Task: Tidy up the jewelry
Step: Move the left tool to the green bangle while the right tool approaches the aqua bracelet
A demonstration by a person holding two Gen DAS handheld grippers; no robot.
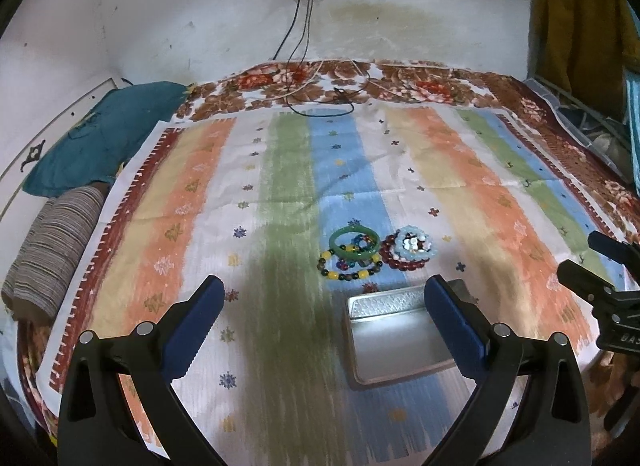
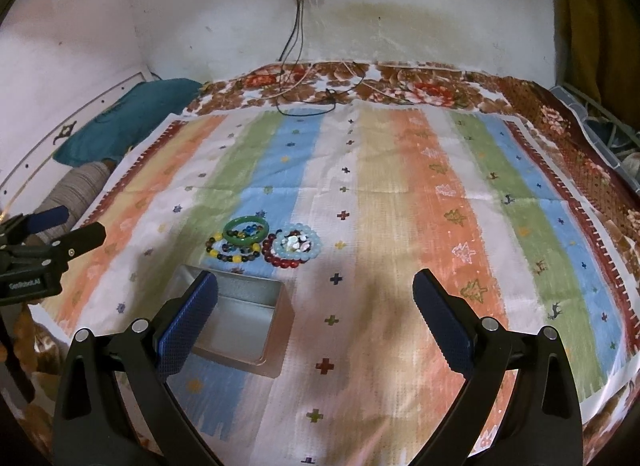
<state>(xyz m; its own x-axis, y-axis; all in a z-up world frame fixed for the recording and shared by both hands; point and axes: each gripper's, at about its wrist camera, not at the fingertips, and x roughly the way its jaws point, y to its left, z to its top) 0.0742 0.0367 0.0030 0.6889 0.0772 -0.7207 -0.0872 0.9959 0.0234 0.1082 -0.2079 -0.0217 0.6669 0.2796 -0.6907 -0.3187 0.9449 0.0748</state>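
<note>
The left gripper (image 1: 324, 298) is held with its jaws spread wide and nothing between them; the right gripper (image 2: 316, 294) is likewise spread and empty. Both are poised above the striped cloth (image 1: 460, 169), just short of the metal tin (image 1: 396, 340), which is taken here as the landmark. The tin is seen open and, as far as can be judged, empty. Just beyond its far rim the jewelry is gathered: a green bangle (image 1: 354, 242) lying over a multicoloured bead bracelet (image 1: 352, 266), and beside these a pale blue bead bracelet (image 1: 416, 244) resting on a dark red bead bracelet (image 1: 402, 258). No piece is yet gripped, so the opening step appears to be in hand. A reach past the tin is called for next, with the jaws narrowed over one piece alone, probably the topmost bangle.
</note>
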